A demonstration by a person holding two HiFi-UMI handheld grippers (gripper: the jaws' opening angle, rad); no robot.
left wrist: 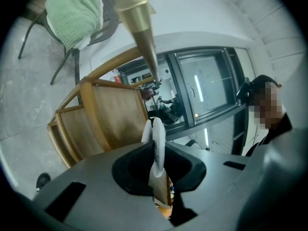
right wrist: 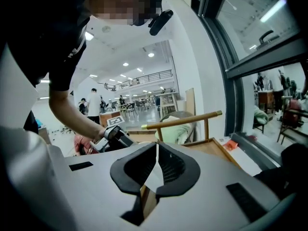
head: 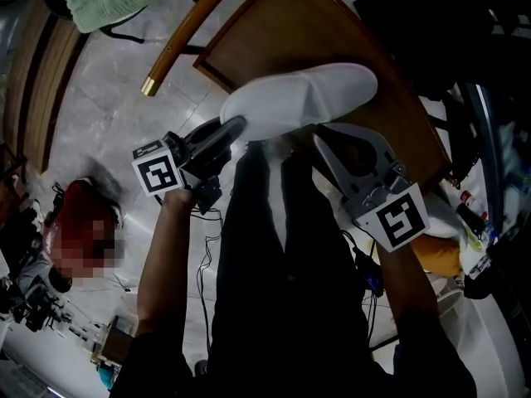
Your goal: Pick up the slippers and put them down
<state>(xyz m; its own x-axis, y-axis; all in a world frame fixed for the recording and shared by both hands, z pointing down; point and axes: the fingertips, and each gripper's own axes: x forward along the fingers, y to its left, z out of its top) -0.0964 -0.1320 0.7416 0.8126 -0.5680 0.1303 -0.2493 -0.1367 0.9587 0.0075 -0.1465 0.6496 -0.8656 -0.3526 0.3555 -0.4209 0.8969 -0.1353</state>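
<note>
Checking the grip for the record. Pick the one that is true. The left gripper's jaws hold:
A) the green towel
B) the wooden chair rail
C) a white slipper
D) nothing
C: the left gripper view shows the left gripper shut on the thin edge of the white slipper, which sticks up between its jaws.

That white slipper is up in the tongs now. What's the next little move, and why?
Probably raise it a bit more, both tongs together. The left tongs pinch the slipper's near end, and the right tongs seem to pinch its side. It hangs over the table's edge, so extra height would likely clear the wood before it is carried off and set down.
</note>
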